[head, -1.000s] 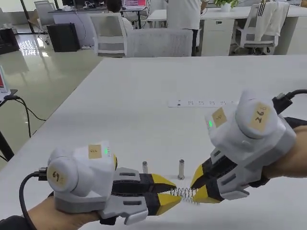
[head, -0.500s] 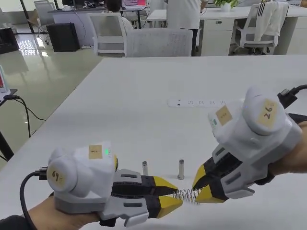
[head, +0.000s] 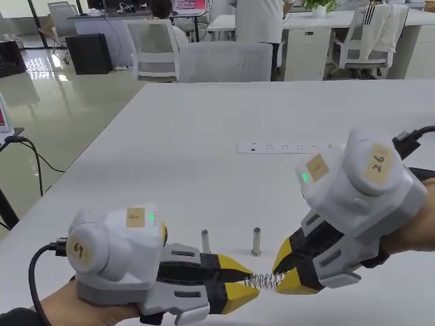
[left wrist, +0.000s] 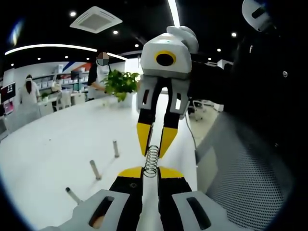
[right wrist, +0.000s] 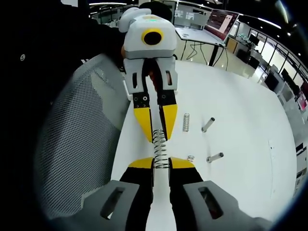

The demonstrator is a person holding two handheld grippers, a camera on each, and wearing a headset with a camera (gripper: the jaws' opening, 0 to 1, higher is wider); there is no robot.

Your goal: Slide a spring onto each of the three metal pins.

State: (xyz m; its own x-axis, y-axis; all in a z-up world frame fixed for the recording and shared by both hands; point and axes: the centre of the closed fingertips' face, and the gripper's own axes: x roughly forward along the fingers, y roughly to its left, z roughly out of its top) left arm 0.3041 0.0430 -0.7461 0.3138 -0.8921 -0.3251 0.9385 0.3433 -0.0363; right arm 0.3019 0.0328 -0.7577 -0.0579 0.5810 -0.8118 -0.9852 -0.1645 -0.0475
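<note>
- Progress: the three pins (left wrist: 95,170), standing on the bench (head: 204,149) ahead-left of the left tool (head: 249,282), look bare, so all three are probably left to do.
- One spring (head: 264,279) hangs off the bench, bridging both tool tips.
- Left tool is pinched narrow on one end of it, right tool (head: 280,274) on the other.

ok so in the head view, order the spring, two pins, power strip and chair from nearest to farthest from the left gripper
1. spring, in the left gripper's jaws.
2. left pin and right pin, just beyond the jaws; too close to call.
3. power strip, well ahead, to the right.
4. chair, farthest back, centre.
</note>
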